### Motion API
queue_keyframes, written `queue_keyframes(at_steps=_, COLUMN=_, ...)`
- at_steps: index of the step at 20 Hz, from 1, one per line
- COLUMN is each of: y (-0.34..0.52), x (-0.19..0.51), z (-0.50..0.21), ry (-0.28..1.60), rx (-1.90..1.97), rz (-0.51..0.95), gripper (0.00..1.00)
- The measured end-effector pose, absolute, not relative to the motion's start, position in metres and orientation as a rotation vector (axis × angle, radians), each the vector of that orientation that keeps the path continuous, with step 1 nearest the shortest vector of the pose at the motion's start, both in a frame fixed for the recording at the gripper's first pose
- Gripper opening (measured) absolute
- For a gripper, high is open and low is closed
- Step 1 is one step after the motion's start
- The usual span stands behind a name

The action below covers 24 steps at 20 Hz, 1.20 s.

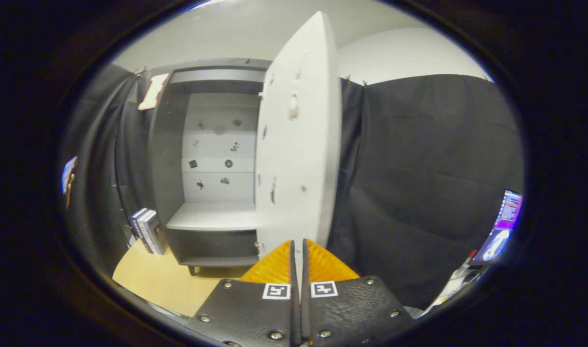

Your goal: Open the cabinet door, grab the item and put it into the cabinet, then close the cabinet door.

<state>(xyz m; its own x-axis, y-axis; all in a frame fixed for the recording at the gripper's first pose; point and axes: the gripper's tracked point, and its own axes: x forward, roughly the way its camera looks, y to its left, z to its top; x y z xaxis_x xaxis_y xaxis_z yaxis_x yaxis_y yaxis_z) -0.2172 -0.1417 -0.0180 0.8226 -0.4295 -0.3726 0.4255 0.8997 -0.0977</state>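
A grey cabinet (166, 159) stands on a light wooden table (154, 279), and its white door (296, 144) is swung wide open, edge towards me. Inside, a pale shelf (212, 217) and a white back panel with small dark marks show. My gripper (298, 246) is shut with nothing between its fingers, the tips just below the door's lower edge. Books (149, 231) stand upright on the table at the cabinet's left side.
Black cloth walls (434, 183) surround the booth to the left and right of the cabinet. A lit screen (503, 226) sits far to the right, with some light clutter below it.
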Motion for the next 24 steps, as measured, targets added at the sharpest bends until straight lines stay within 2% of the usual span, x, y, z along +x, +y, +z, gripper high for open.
queue_keyframes(at_steps=5, y=-0.076, x=-0.180, z=-0.040, ry=0.409, rx=0.041, rz=-0.285, gripper=0.02)
queue_keyframes(at_steps=10, y=-0.043, x=-0.156, z=-0.080, ry=0.470, rx=0.056, rz=-0.179, gripper=0.01)
queue_keyframes(at_steps=24, y=-0.016, x=-0.141, z=-0.221, ry=0.692, rx=0.097, rz=-0.068, gripper=0.01)
